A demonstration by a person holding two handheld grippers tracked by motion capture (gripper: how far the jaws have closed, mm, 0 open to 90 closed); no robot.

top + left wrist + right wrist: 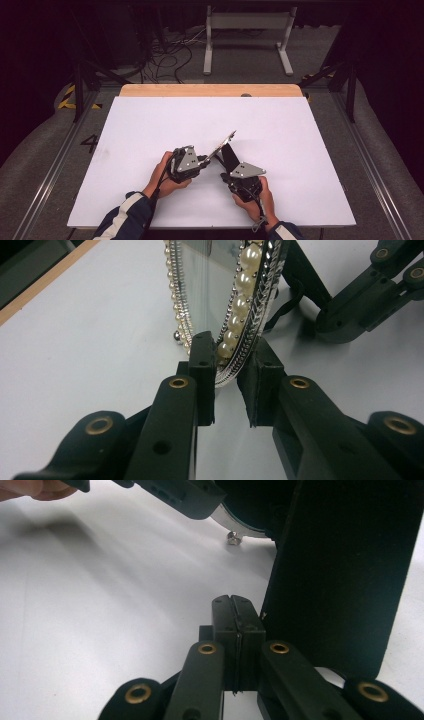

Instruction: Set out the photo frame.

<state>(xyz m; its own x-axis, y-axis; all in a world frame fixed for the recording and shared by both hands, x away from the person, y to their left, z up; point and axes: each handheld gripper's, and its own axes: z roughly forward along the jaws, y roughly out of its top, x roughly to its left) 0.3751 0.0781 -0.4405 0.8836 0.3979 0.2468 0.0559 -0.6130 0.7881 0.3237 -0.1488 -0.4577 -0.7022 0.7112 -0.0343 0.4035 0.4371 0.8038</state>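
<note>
A picture frame [223,142] with a silver rim and a row of pearls [240,305] stands tilted on the white table [150,130]. Its black back stand [230,154] props it up. My left gripper [231,360] is shut on the frame's lower edge, one pad on each face. In the high view this left gripper [202,161] reaches in from the left. My right gripper [235,605] is shut with nothing between its pads, just left of the black stand [345,570]. Seen from above, the right gripper [226,174] sits below the stand.
The white table top has a wooden strip [210,90] along its far edge. Beyond it a white metal stand [247,35] and cables [165,55] lie on the grey floor. Open table surface lies on all sides of the frame.
</note>
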